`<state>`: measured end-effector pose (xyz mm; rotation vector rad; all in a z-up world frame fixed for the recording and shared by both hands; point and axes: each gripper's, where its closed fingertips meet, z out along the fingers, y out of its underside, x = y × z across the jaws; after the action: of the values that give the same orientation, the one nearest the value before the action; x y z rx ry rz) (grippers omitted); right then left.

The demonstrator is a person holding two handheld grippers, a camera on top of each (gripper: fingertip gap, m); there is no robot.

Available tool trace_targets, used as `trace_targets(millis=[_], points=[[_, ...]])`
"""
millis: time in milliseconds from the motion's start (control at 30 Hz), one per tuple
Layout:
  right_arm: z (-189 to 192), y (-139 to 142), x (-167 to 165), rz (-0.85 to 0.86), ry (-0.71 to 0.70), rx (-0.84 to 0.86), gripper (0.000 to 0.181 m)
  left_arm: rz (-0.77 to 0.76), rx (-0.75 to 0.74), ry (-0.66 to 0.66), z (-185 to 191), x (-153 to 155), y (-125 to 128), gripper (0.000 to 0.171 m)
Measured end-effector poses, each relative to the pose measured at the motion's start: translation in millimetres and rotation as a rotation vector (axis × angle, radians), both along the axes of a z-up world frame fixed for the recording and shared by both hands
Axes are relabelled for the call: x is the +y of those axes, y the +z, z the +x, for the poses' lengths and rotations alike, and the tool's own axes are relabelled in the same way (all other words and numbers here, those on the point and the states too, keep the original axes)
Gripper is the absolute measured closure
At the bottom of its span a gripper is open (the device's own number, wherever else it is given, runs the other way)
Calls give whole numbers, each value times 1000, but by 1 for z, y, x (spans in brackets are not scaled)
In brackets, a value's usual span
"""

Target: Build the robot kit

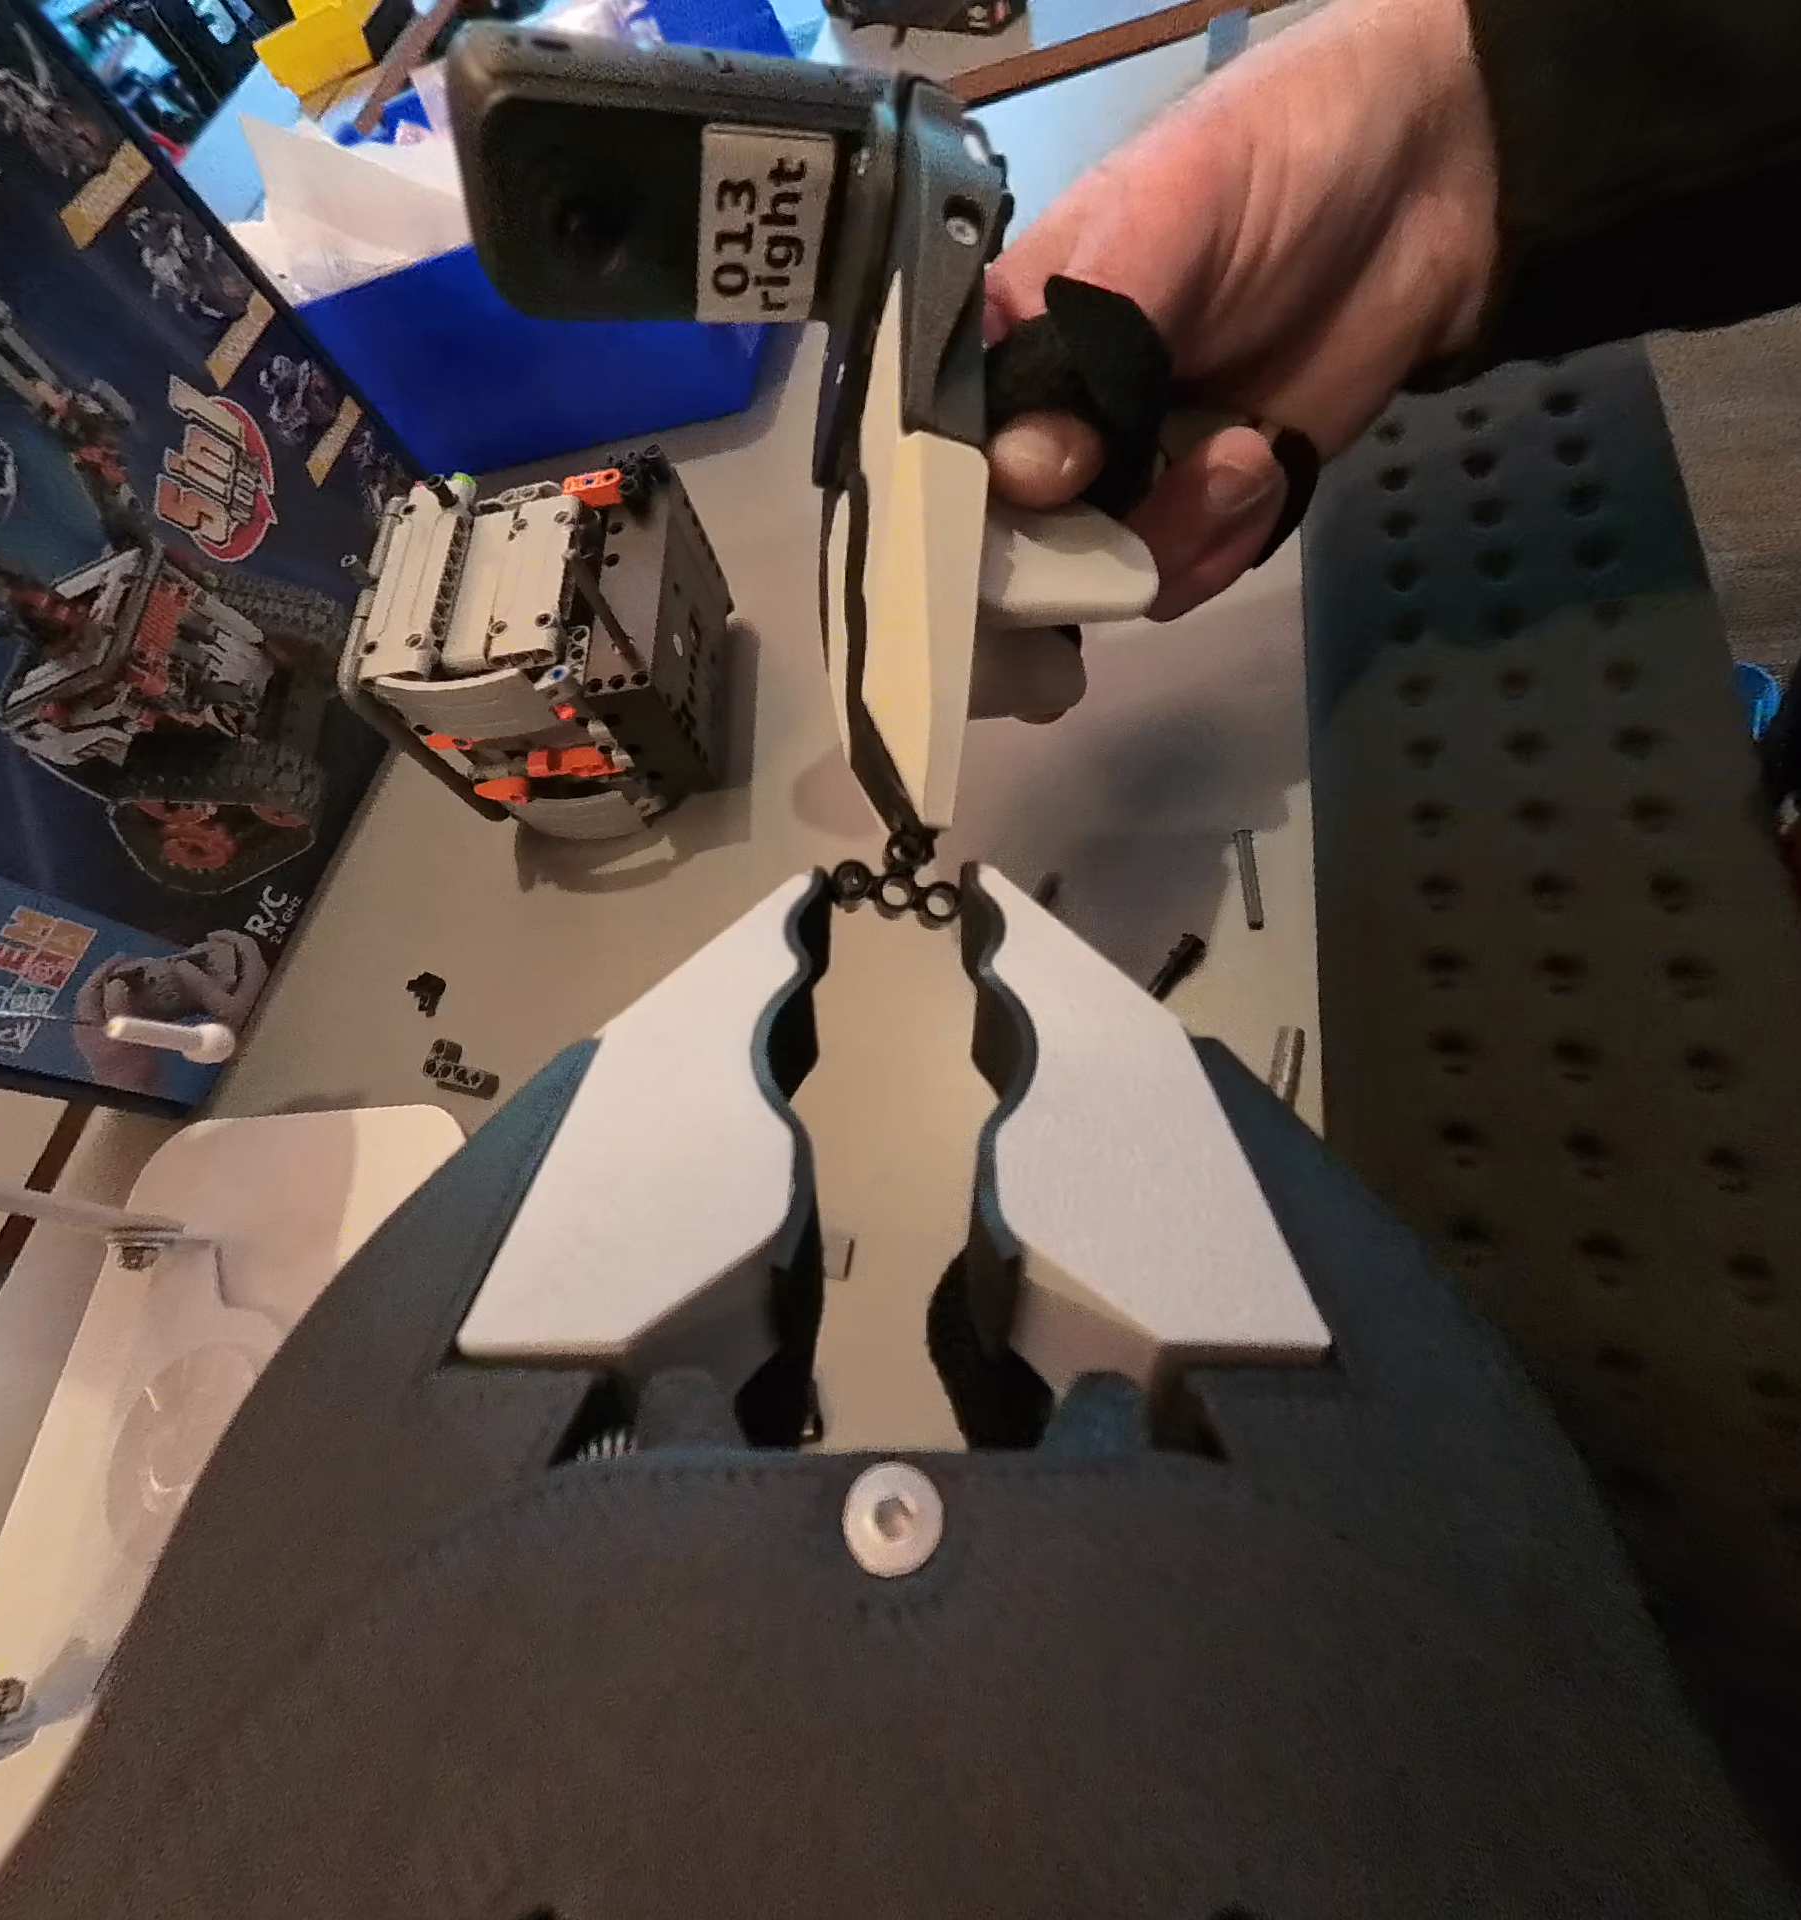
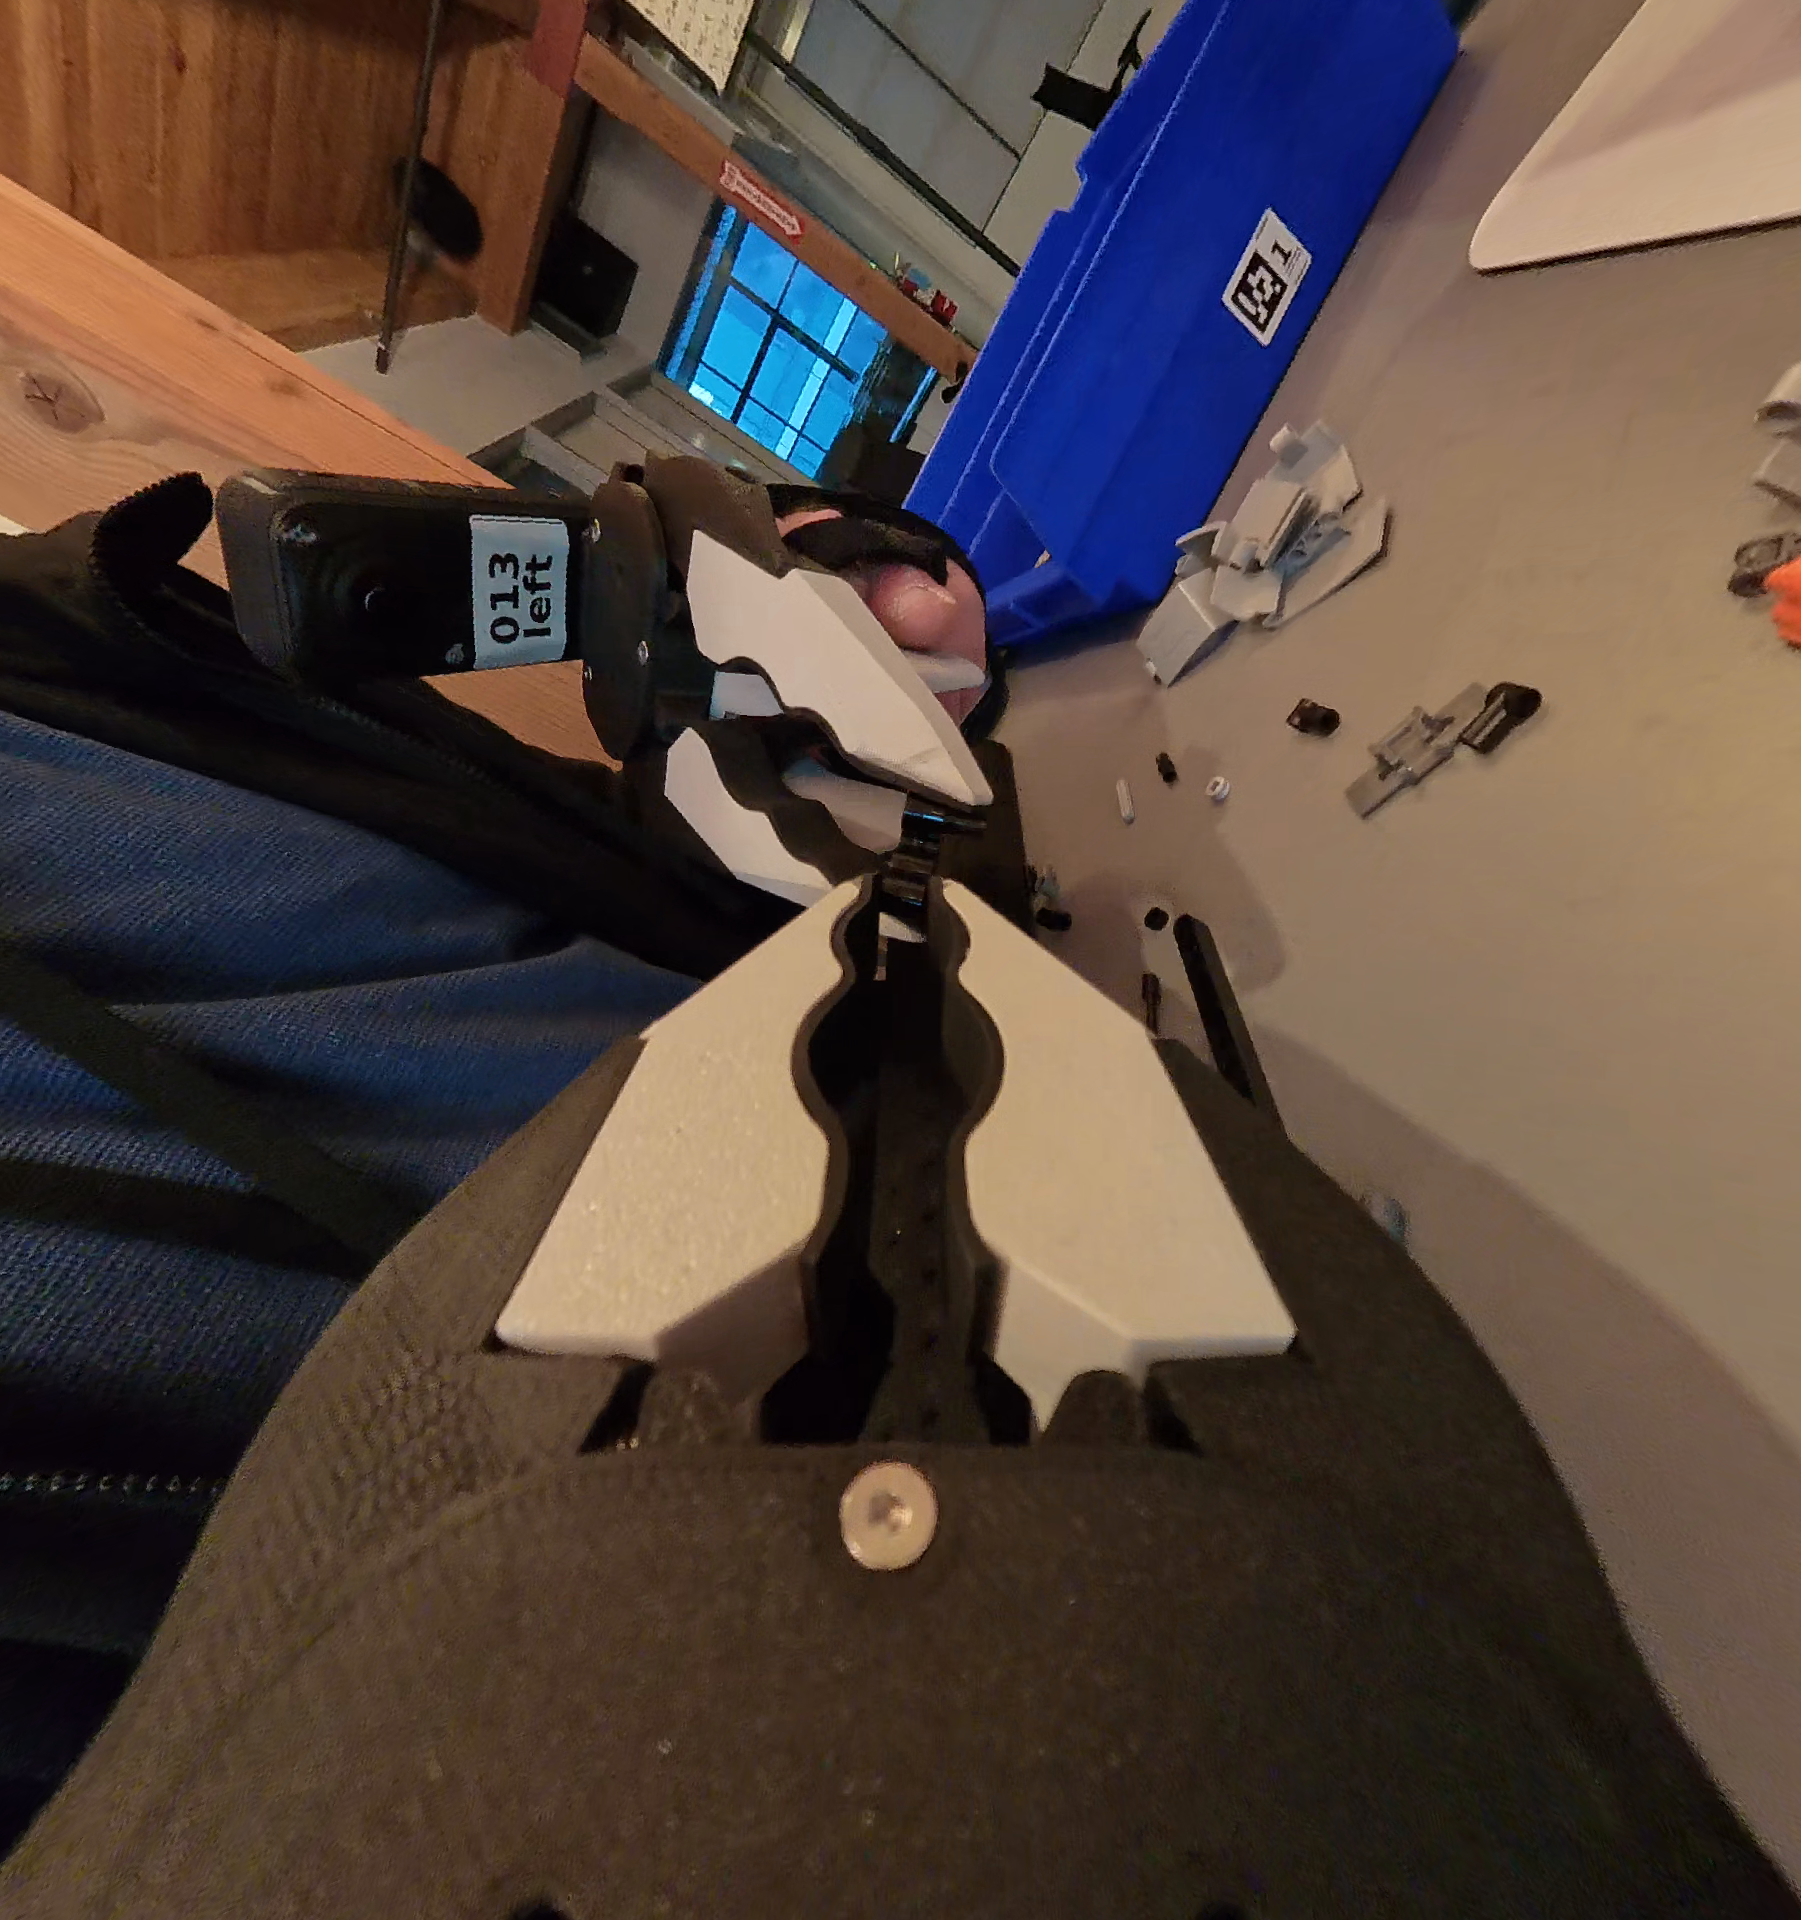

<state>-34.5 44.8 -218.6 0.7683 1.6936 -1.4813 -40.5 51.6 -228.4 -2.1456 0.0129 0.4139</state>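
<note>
In the left wrist view my left gripper (image 1: 901, 891) is shut on a short black holed beam (image 1: 894, 896), held crosswise between its white fingertips above the grey table (image 1: 667, 935). My right gripper (image 1: 915, 829) comes down from above in a person's hand (image 1: 1239, 312) and is shut on a small black piece (image 1: 906, 850) that touches the beam. In the right wrist view my right gripper (image 2: 901, 899) pinches the small black piece (image 2: 901, 883) at its tips. The left gripper (image 2: 953, 805) meets it there, holding the beam (image 2: 940, 821).
A partly built grey, black and orange brick model (image 1: 543, 644) stands on the table beside a printed box (image 1: 96, 623). A blue bin (image 1: 522, 353) is behind. Loose black pieces (image 1: 460, 1065) and pins (image 1: 1249, 878) lie around. Grey parts (image 2: 1270, 530) lie farther off. A dark perforated pad (image 1: 1550, 935) is at the right.
</note>
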Motion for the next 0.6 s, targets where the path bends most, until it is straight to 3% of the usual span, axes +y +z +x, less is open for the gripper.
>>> trace_targets(millis=[233, 333, 600], points=[[-13, -15, 5, 69, -61, 0, 167, -32, -65, 69, -11, -3, -15, 149], [-22, -27, 19, 180, -130, 63, 169, -94, -182, 134, -19, -10, -44, 149], [-15, -36, 31, 239, -156, 99, 175, -225, -328, 219, -20, -11, -101, 149]])
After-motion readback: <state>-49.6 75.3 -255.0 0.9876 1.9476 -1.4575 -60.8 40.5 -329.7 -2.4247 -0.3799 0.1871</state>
